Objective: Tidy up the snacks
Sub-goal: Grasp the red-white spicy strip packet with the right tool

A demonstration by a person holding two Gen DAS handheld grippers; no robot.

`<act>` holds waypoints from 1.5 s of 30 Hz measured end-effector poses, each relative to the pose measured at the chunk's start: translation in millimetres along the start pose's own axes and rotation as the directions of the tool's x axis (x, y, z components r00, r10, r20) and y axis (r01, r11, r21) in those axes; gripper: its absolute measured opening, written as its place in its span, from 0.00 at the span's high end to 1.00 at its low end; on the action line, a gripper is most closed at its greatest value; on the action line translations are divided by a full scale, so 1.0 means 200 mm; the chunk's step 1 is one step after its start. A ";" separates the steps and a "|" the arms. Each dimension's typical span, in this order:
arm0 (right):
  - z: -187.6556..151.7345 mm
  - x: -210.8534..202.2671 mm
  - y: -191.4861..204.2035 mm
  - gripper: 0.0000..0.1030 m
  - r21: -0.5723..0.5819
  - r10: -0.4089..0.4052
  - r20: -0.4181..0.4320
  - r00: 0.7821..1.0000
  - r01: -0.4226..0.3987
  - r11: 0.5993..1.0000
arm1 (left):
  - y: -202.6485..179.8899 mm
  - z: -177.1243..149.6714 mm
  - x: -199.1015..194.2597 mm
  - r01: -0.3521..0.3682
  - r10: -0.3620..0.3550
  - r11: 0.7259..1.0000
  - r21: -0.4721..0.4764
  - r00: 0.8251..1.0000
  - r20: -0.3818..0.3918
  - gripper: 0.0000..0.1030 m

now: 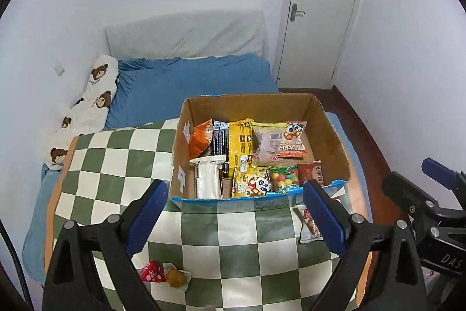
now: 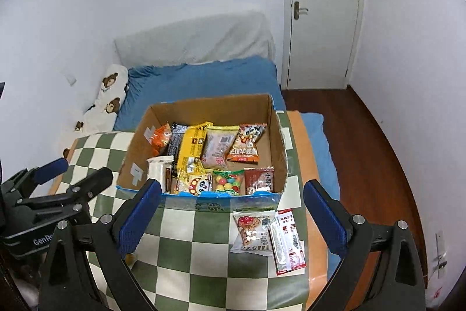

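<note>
Both the left gripper [image 1: 233,212] and right gripper [image 2: 231,213] are spread and empty; the red sachet [image 2: 288,242] near the table's right edge could slide off if nudged.

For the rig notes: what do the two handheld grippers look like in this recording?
Both match: black angular frames with triangular cut-outs and silver bolts, each ending in two blue padded fingers. Left gripper; right gripper. The right gripper's body shows white lettering "DAS" in the left wrist view; the left's reads "GenRo", cut off, in the right wrist view. A black cable runs beside the left one. No hands or sleeves visible.
</note>
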State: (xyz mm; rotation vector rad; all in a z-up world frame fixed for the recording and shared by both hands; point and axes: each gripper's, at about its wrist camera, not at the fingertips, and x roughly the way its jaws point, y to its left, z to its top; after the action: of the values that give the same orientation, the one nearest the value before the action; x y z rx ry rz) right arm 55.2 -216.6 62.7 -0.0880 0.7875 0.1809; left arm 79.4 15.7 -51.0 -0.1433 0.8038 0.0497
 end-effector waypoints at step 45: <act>-1.12 0.83 -0.24 0.42 0.151 0.101 -0.538 0.837 -0.022 0.988 | 0.66 -1.08 0.74 -0.222 -0.006 0.930 -0.294 0.789 -0.614 0.08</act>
State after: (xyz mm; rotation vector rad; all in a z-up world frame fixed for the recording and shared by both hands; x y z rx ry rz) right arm 23.0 -275.8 -212.8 0.0223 1.3754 0.1622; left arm 15.4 112.6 -319.5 -0.4724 1.4531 0.2726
